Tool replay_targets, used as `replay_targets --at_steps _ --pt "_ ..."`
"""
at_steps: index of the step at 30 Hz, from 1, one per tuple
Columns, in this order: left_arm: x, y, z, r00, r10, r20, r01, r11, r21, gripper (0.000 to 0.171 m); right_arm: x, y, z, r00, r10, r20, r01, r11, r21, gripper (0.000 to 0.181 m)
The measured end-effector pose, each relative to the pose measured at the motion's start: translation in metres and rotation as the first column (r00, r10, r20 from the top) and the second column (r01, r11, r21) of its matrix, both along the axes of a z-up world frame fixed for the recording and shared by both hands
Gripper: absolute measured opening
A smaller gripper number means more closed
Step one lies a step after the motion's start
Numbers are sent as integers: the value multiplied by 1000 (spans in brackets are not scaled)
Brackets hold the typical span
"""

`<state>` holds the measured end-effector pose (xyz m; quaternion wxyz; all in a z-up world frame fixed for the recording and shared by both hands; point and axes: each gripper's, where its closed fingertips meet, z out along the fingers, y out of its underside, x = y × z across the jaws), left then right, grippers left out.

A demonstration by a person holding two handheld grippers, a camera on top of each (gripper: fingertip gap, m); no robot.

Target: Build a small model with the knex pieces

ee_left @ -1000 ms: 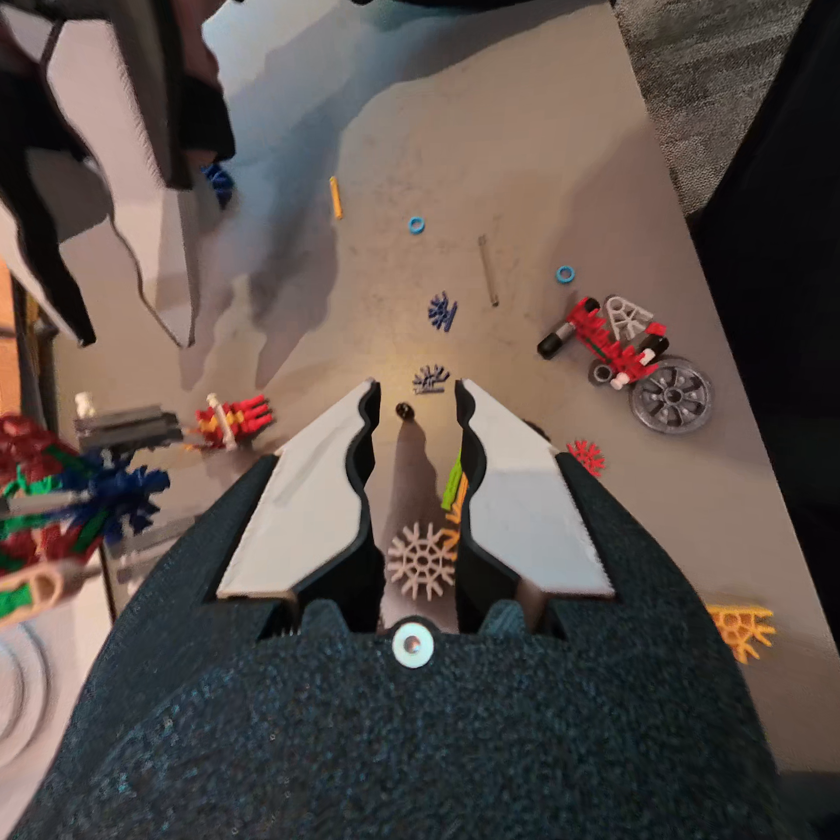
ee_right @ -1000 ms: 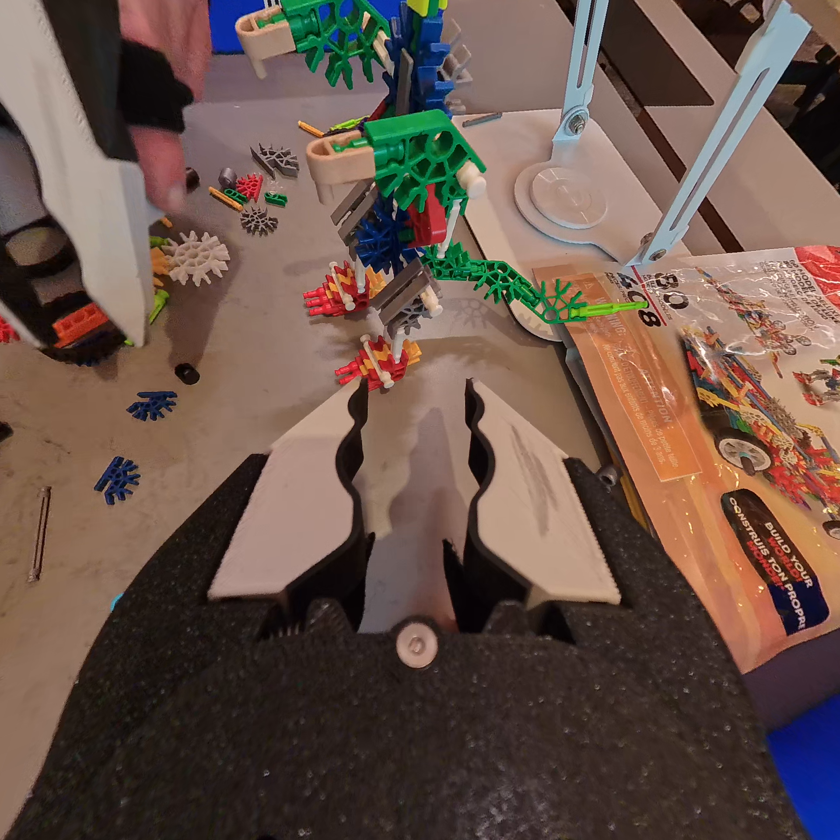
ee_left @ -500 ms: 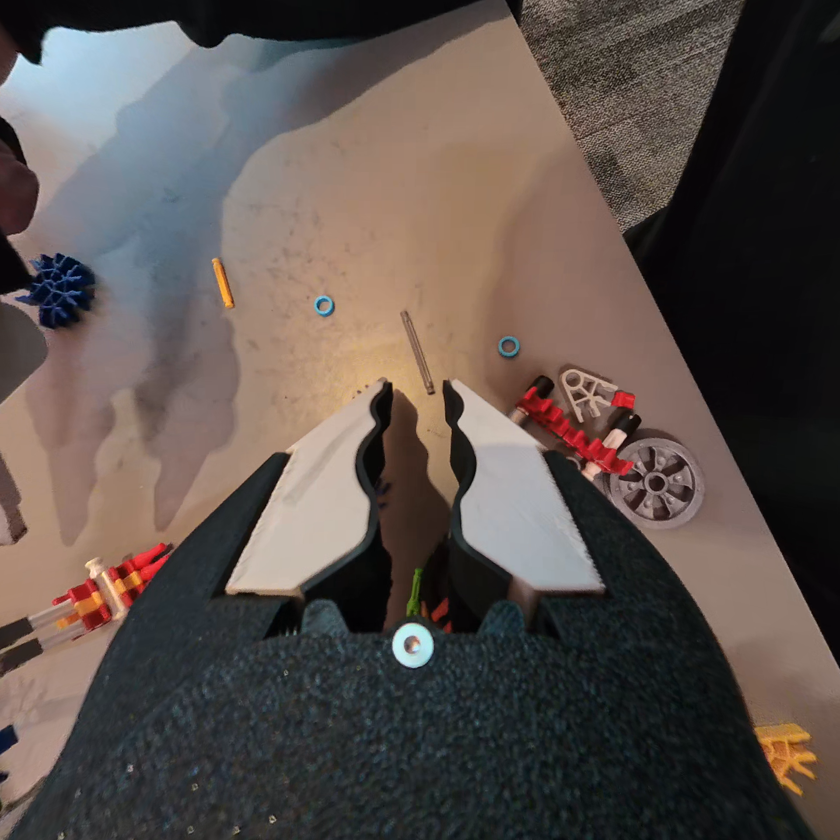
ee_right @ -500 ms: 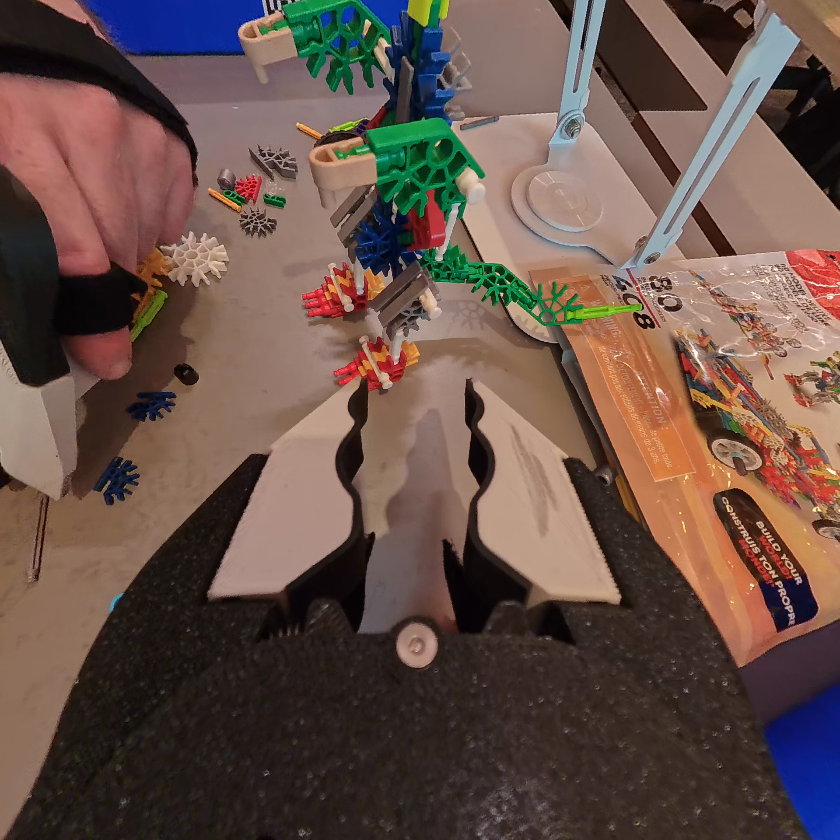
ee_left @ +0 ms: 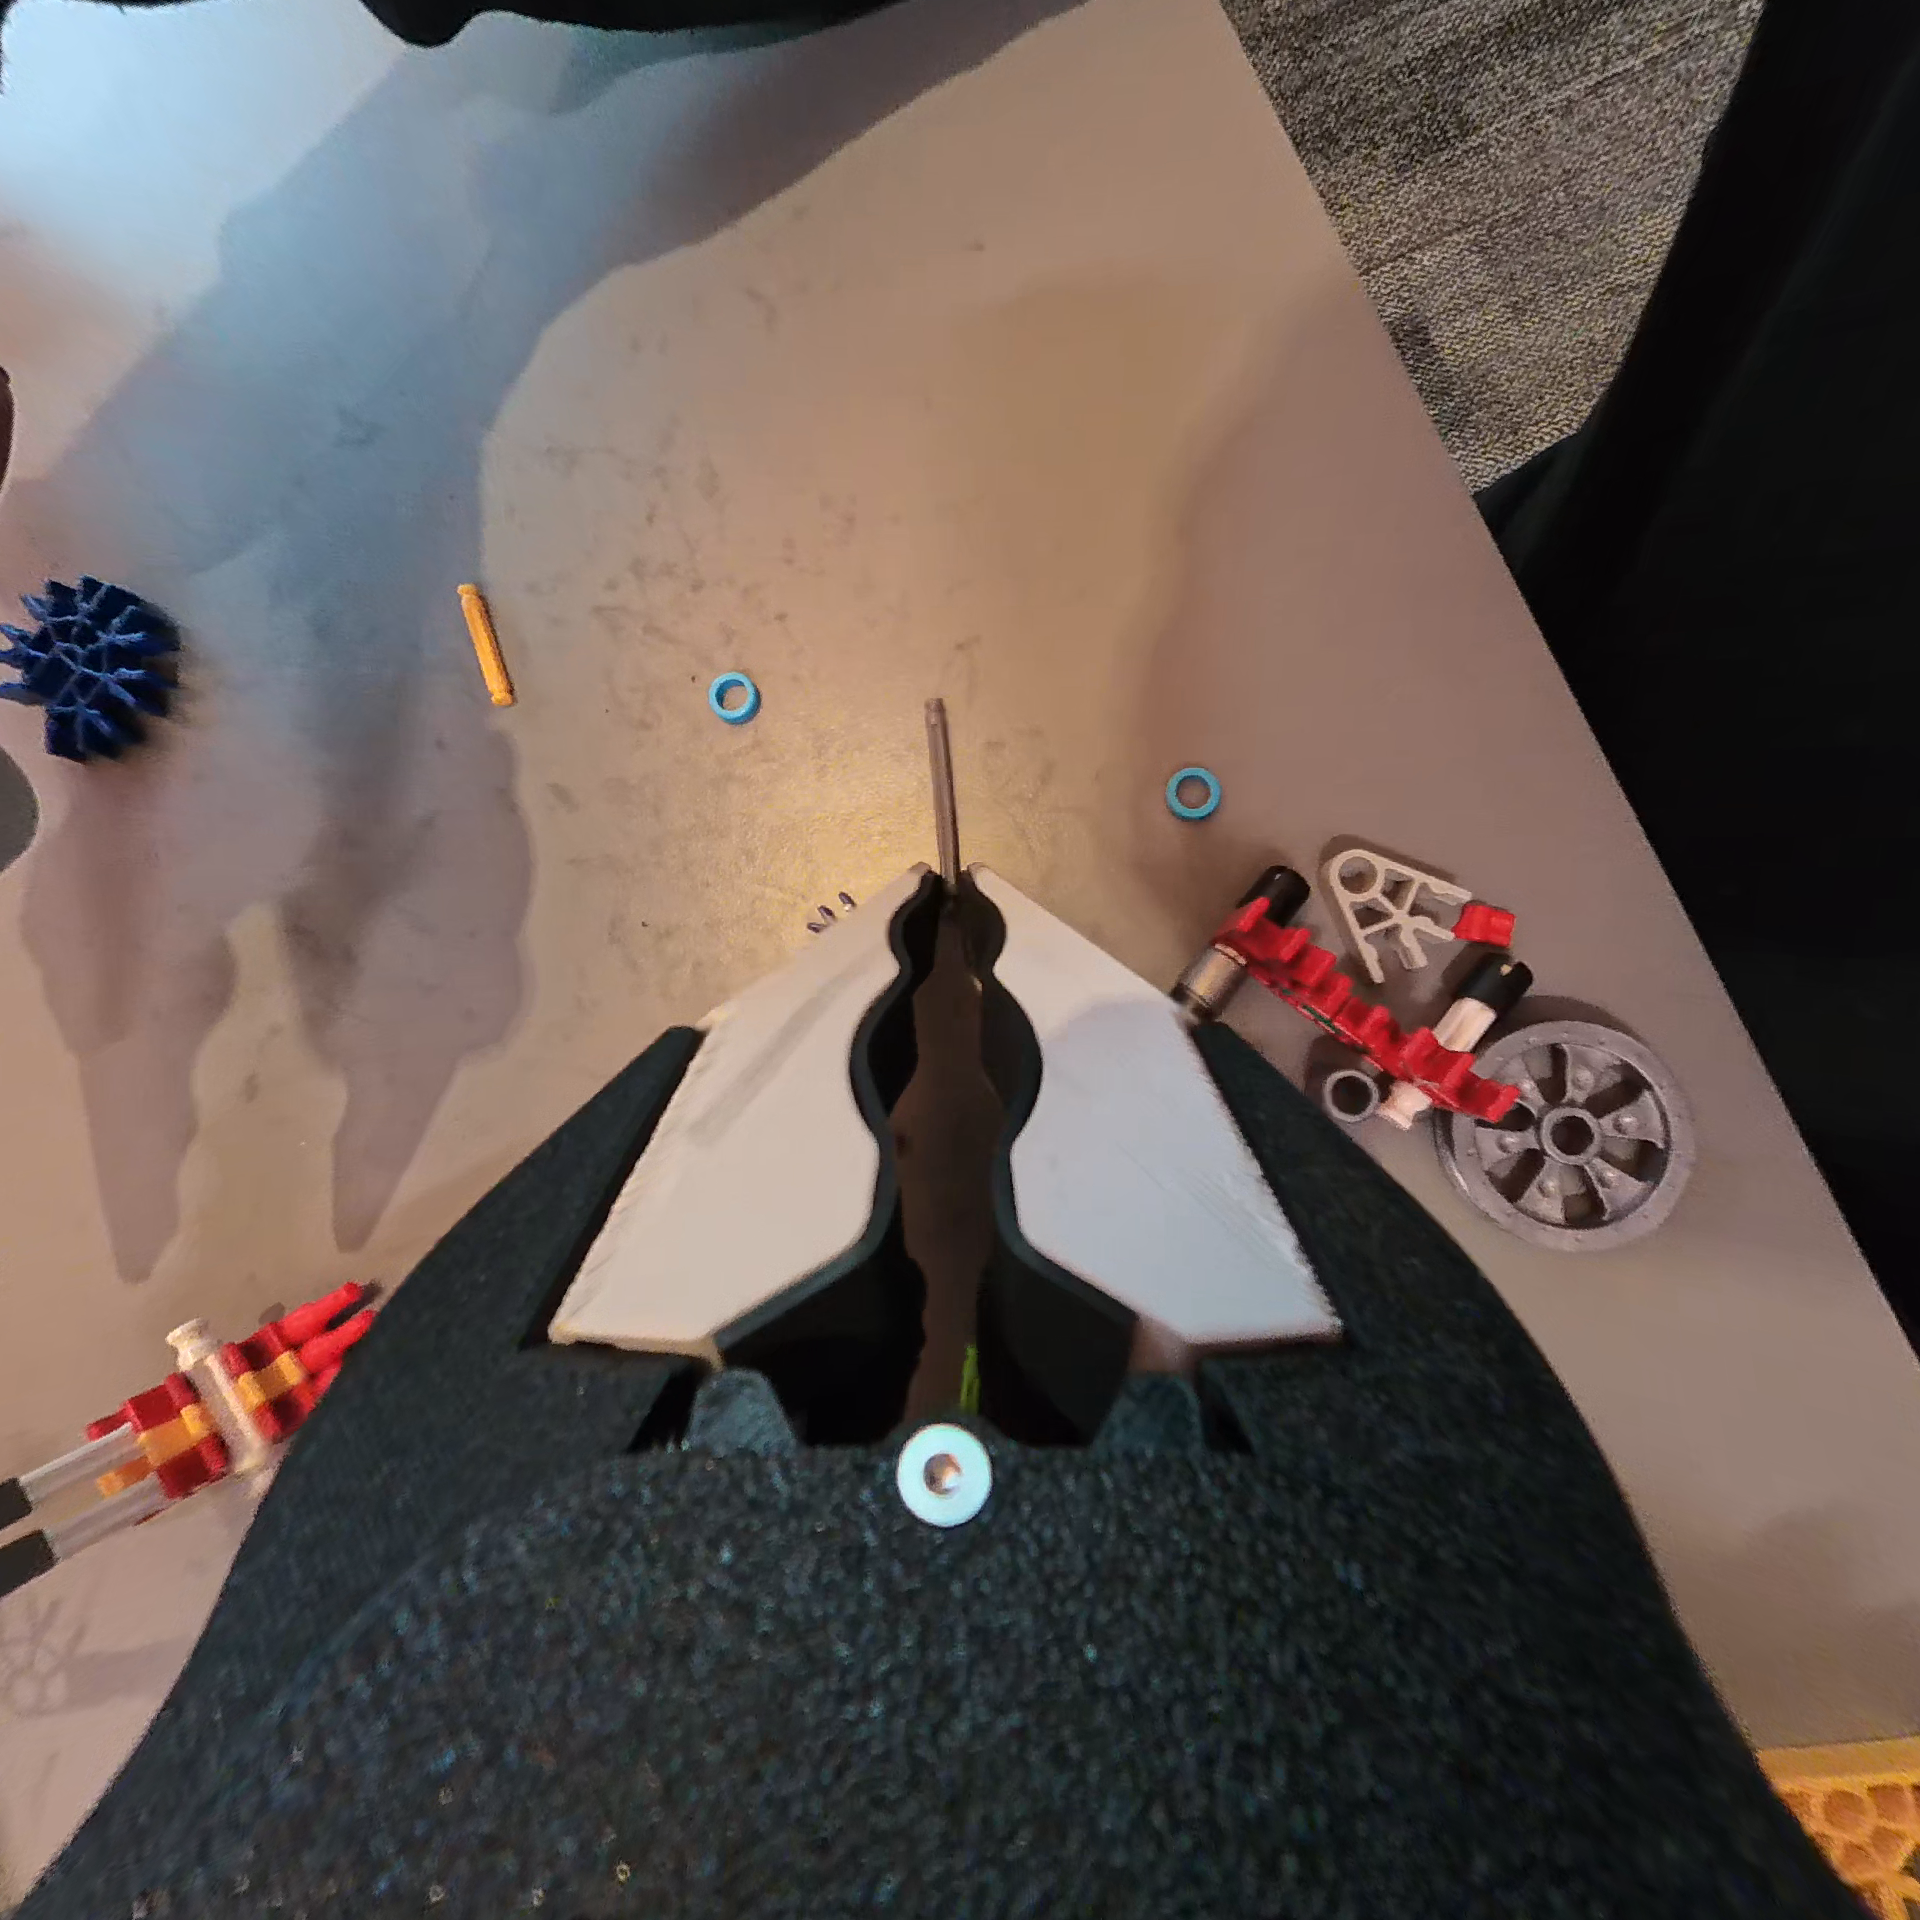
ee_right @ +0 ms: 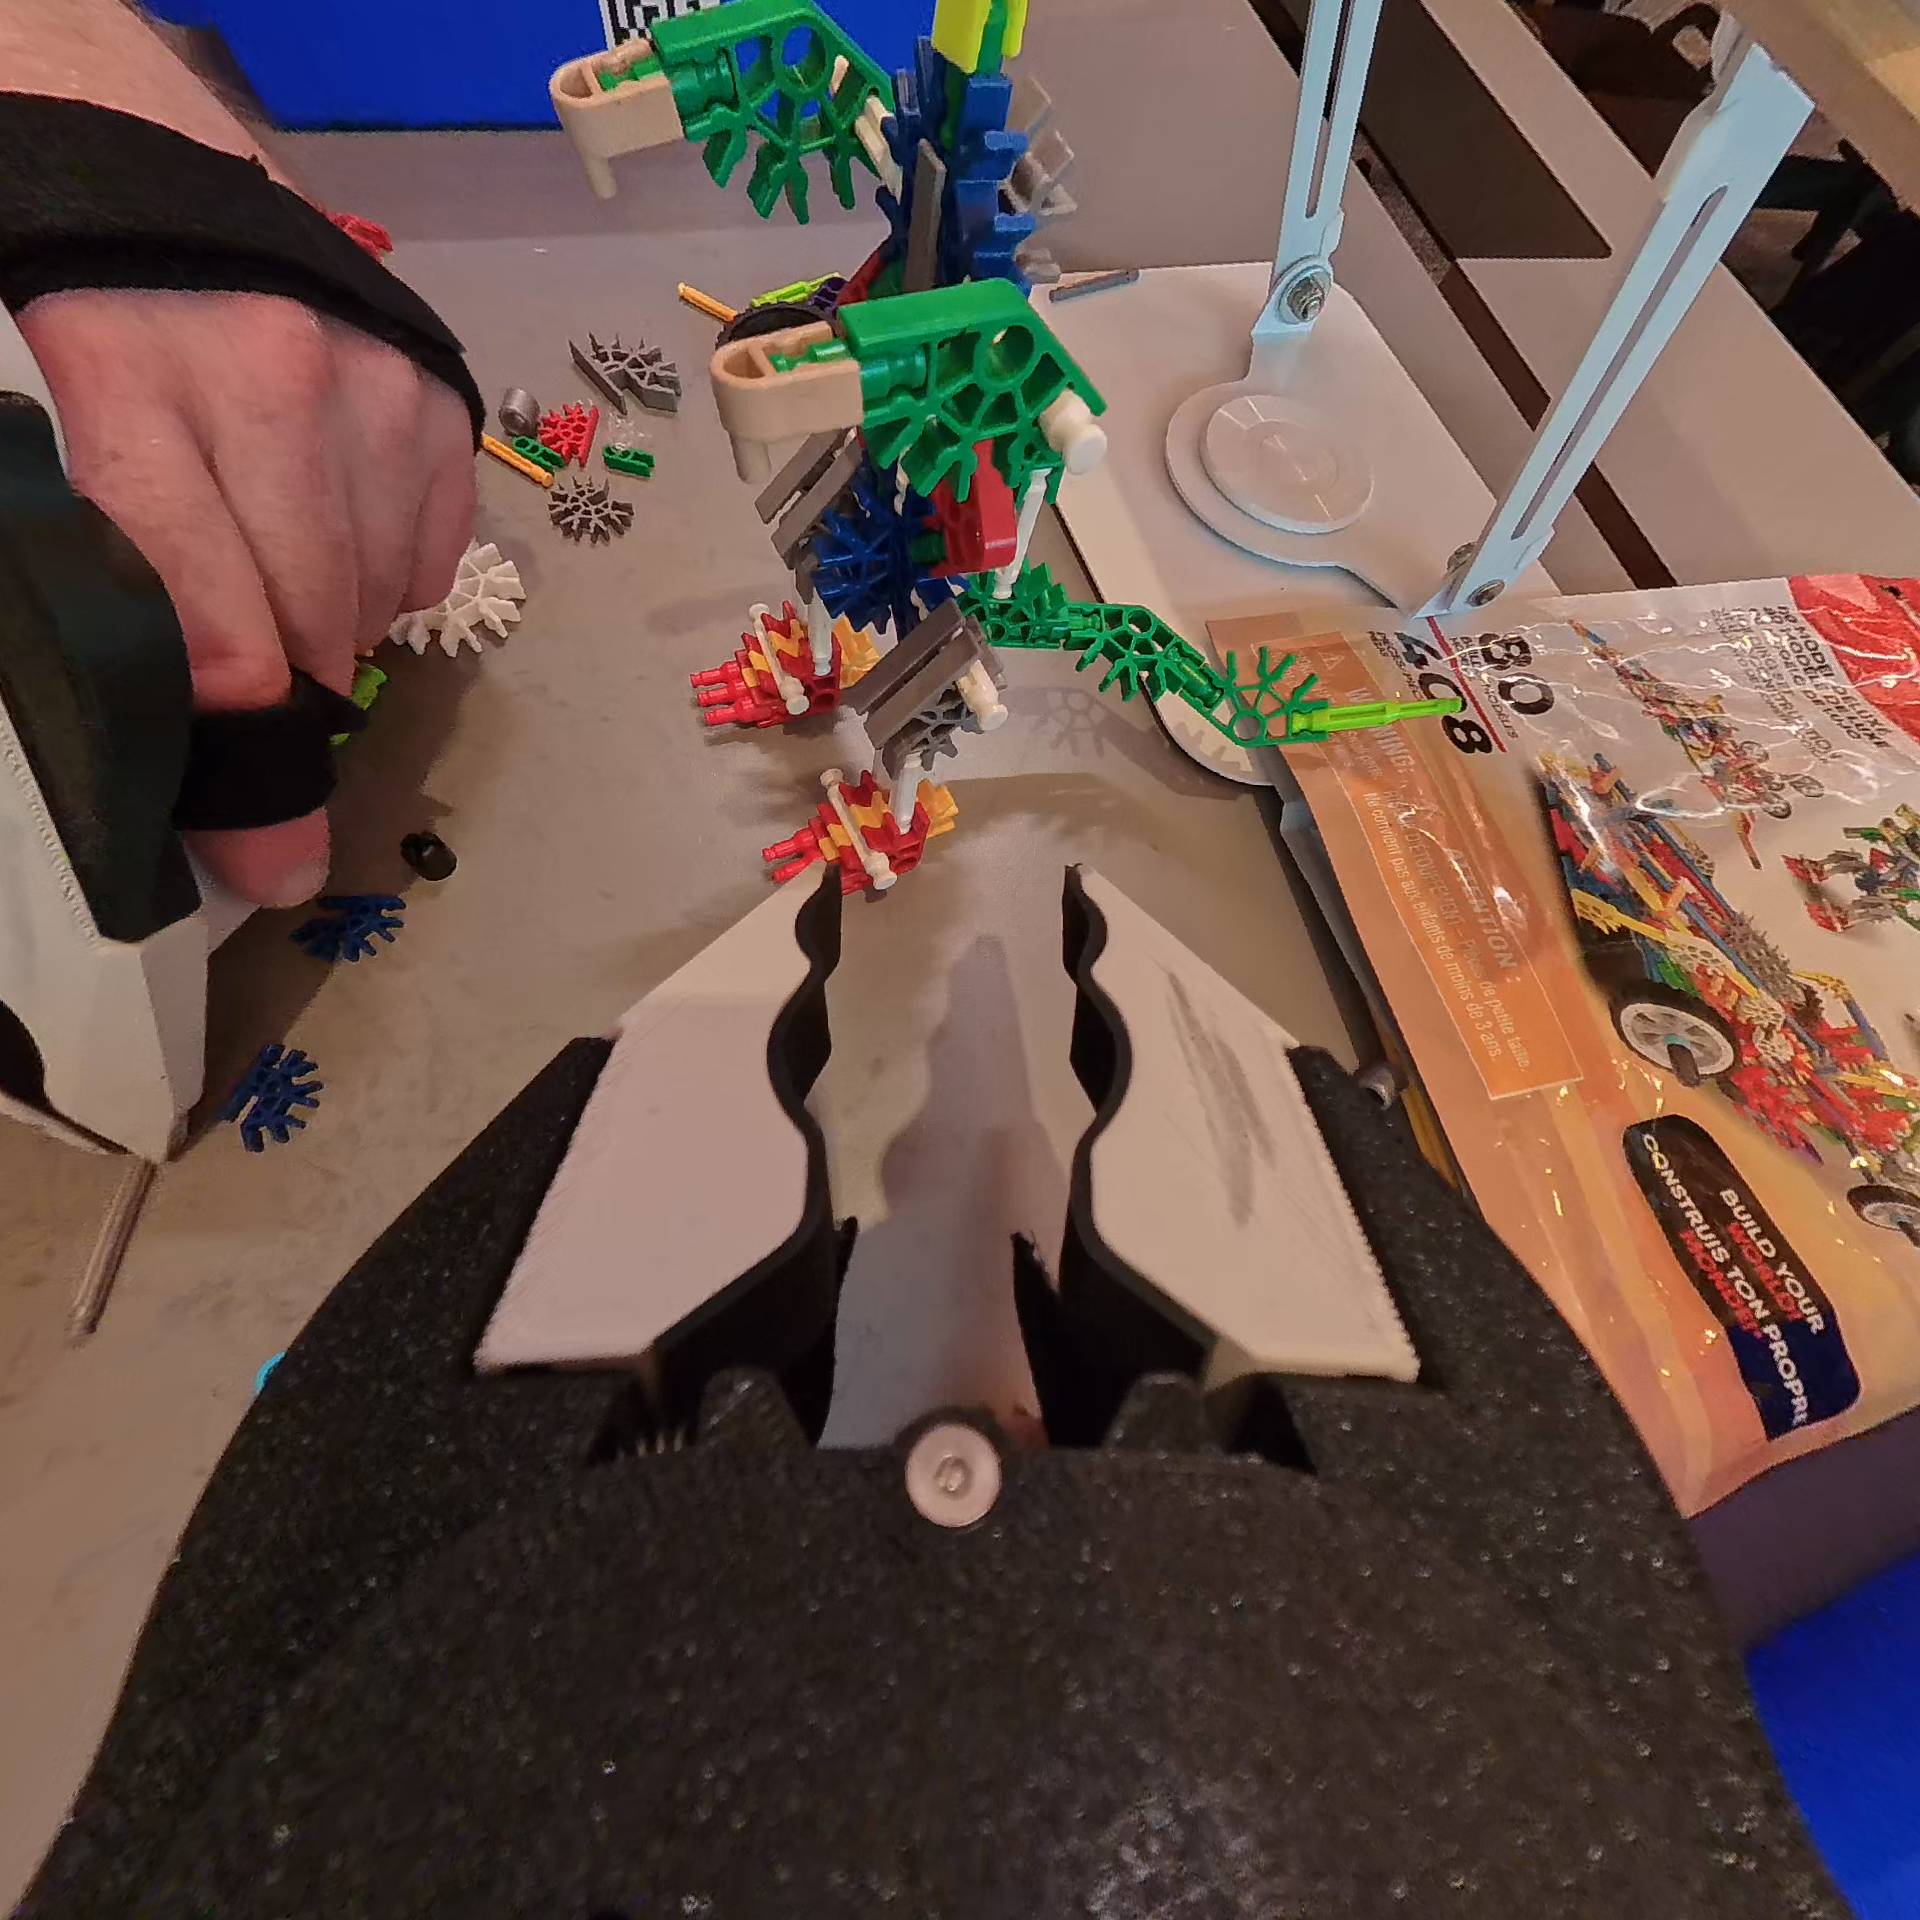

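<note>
In the left wrist view, the left gripper [ee_left: 945,883] has its fingertips drawn almost together on the near end of a thin grey rod [ee_left: 941,779], which lies on the table [ee_left: 935,416] and runs straight ahead from the tips. The tips pinch the rod's end; behind them the wavy inner edges leave a dark gap. Ahead and to the left of the tips lies a blue ring [ee_left: 734,697], farther left an orange rod [ee_left: 485,644], and at the far left edge a dark blue snowflake connector [ee_left: 88,670]. Ahead and to the right sits a second blue ring [ee_left: 1192,794]. Just right of the fingers lies a red toothed assembly [ee_left: 1351,1008] with black-tipped pegs, touching a grey spoked wheel [ee_left: 1564,1135]. Low to the left, beside the gripper body, a red-and-orange claw piece [ee_left: 239,1392] shows.

In the right wrist view, the right gripper [ee_right: 951,883] stands wide apart and holds nothing; bare table shows between its fingers. Directly ahead, just beyond the left fingertip, is the red-and-yellow foot of a colourful standing model [ee_right: 914,468] built of green, blue and grey pieces. To the right lies a printed plastic bag [ee_right: 1610,935], with a pale blue stand [ee_right: 1288,457] beyond it. To the left, a person's hand [ee_right: 239,499] grips the other gripper, whose tip meets the grey rod [ee_right: 109,1242]. Dark blue connectors [ee_right: 272,1093] lie near that hand.
</note>
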<state>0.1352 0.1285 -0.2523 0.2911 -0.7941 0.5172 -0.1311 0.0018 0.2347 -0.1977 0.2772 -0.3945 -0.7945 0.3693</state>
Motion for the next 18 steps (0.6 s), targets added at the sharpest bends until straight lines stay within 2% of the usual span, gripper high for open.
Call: replay_targets --at_steps 6,11,18 --pt "-17 9 14 998 55 12 -55 997 54 0 7 -4 6 999 33 2 -33 999 -30 42" --pt "-53 24 38 982 184 35 -187 973 137 1 22 -22 18 991 136 5 -135 985 -108 39" --pt "-80 34 47 960 279 35 -280 941 188 1 44 -51 4 953 286 104 -273 955 -119 39"
